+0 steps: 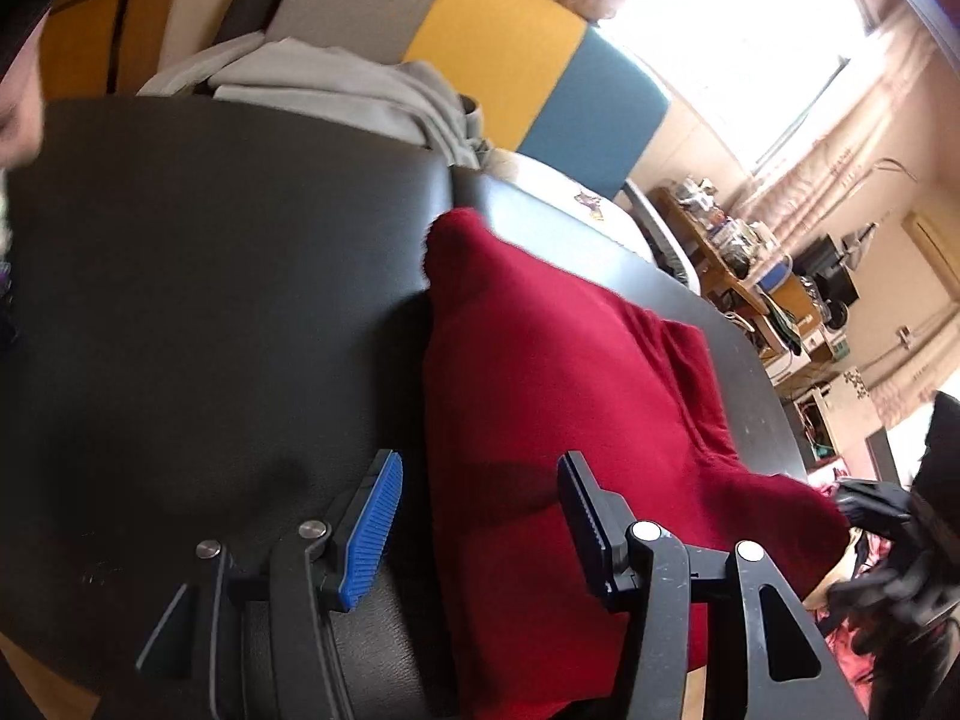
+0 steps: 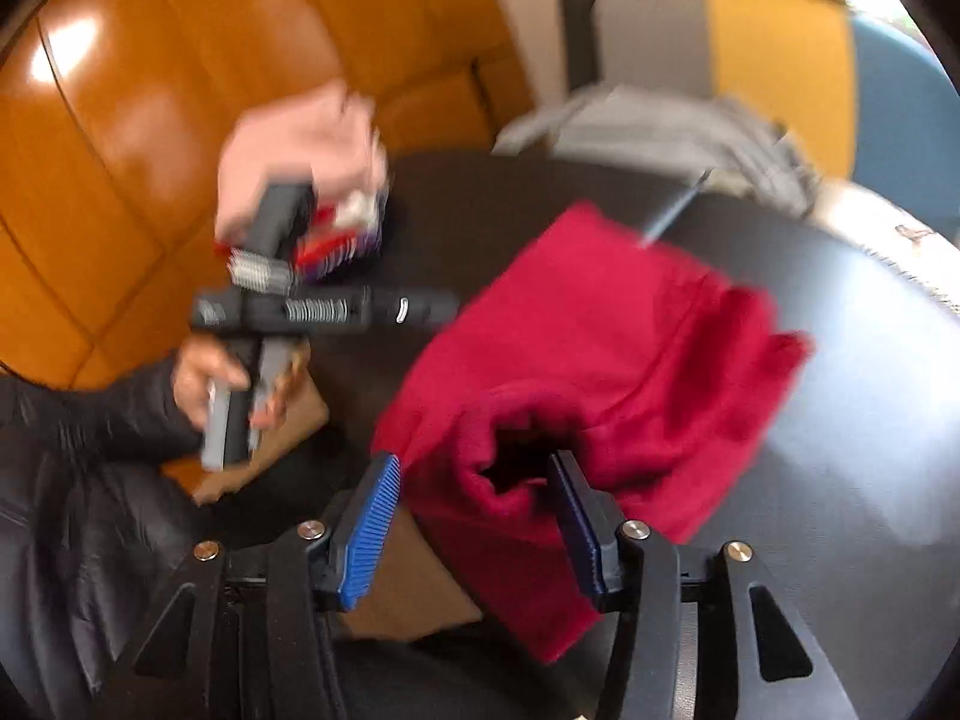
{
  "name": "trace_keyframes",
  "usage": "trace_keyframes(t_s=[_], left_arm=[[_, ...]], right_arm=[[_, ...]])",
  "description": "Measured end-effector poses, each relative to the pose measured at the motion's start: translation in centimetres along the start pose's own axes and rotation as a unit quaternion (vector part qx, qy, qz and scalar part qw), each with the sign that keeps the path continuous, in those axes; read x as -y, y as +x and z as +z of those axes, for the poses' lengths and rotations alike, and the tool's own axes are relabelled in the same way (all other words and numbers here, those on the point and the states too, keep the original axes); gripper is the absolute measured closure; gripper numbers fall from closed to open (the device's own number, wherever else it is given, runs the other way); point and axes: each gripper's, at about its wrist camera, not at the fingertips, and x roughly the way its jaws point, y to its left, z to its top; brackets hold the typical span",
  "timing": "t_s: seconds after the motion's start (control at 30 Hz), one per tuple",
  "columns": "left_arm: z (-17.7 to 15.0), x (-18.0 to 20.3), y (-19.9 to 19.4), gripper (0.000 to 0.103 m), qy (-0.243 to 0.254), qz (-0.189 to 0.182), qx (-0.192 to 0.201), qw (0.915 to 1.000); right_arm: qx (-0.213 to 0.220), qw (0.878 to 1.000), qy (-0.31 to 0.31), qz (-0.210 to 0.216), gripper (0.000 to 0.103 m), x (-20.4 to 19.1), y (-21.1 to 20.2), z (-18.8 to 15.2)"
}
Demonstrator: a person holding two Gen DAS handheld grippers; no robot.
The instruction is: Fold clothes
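A dark red garment (image 1: 552, 396) lies partly folded on the black round table (image 1: 210, 300), its near part hanging over the table's front edge. My left gripper (image 1: 480, 516) is open, just above the garment's left edge, holding nothing. In the right wrist view the red garment (image 2: 600, 360) is blurred, with a bunched fold near the front. My right gripper (image 2: 474, 522) is open, its jaws on either side of that bunched fold (image 2: 504, 468). The left gripper's body shows in a hand (image 2: 288, 300) to the left.
A grey folded garment (image 1: 336, 90) lies at the table's far edge, seen also in the right wrist view (image 2: 660, 132). A grey, yellow and blue chair back (image 1: 498, 54) stands behind. An orange sofa (image 2: 150, 120) is at left. Cluttered shelves (image 1: 750, 276) stand at right.
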Motion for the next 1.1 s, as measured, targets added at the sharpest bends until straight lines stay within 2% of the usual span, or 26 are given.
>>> trace_keyframes(t_s=[0.03,0.07,0.1,0.13,0.2,0.3,0.33,0.4,0.47,0.53,0.57,0.6,0.77,0.87,0.93,1.0,1.1], left_arm=[[0.2,0.5,0.1,0.049,0.004,-0.005,0.004,1.0],[0.4,1.0,0.1,0.049,0.009,-0.011,0.009,0.9999],[0.6,1.4,0.1,0.049,0.016,-0.014,0.012,0.9997],[0.7,1.8,0.0,0.049,0.023,-0.019,0.016,0.9994],[0.7,2.8,-0.2,0.047,0.05,-0.034,0.026,0.9978],[0.0,4.2,0.9,0.042,0.091,-0.053,0.013,0.9943],[-0.4,4.6,1.6,0.042,0.102,-0.051,0.001,0.9935],[-1.3,5.4,3.3,0.042,0.13,-0.033,-0.021,0.9907],[-2.2,6.1,5.1,0.041,0.174,0.014,-0.036,0.984],[-2.3,6.1,5.8,0.039,0.176,0.024,-0.037,0.9835],[-1.9,6.0,5.8,0.039,0.164,0.019,-0.039,0.9855],[-1.6,5.9,5.8,0.039,0.157,0.017,-0.04,0.9867],[-0.8,5.3,3.8,0.04,0.132,0.004,0.001,0.9912],[-1.0,5.6,2.3,0.04,0.138,-0.009,0.03,0.99],[-1.3,6.4,1.6,0.04,0.158,-0.015,0.04,0.9866],[-1.7,7.3,1.0,0.04,0.184,-0.019,0.043,0.9818],[-2.4,8.3,0.5,0.04,0.22,-0.039,0.044,0.9737]], right_arm=[[-0.011,1.0,-0.008,0.009,0.053,-0.5,0.3,0.7],[-0.021,0.999,-0.016,0.019,0.064,-1.0,0.7,1.4],[-0.038,0.999,0.001,0.021,0.084,-0.8,1.6,1.1],[-0.042,0.999,0.015,0.024,0.088,-0.6,1.8,0.7],[-0.018,0.998,0.044,0.038,0.091,-0.7,0.6,-0.9],[0.003,0.994,0.103,0.031,0.092,0.3,-0.3,-4.7],[-0.005,0.992,0.123,0.019,0.092,0.9,0.4,-6.1],[-0.01,0.988,0.157,0.01,0.092,2.0,2.0,-8.5],[0.002,0.982,0.186,0.019,0.093,2.9,3.1,-10.6],[0.024,0.98,0.198,0.025,0.088,3.3,1.7,-10.8],[0.036,0.978,0.204,0.028,0.082,3.5,1.0,-10.8],[0.047,0.976,0.209,0.032,0.081,3.7,0.2,-10.9],[0.103,0.965,0.236,0.048,0.073,4.8,-3.4,-11.1],[0.137,0.956,0.252,0.057,0.071,5.4,-5.6,-11.2],[0.154,0.954,0.252,0.048,0.067,6.5,-5.4,-9.6],[0.139,0.951,0.265,0.079,0.063,7.5,-4.2,-8.6],[0.031,0.974,0.208,0.083,0.063,5.2,-2.0,-7.4]])
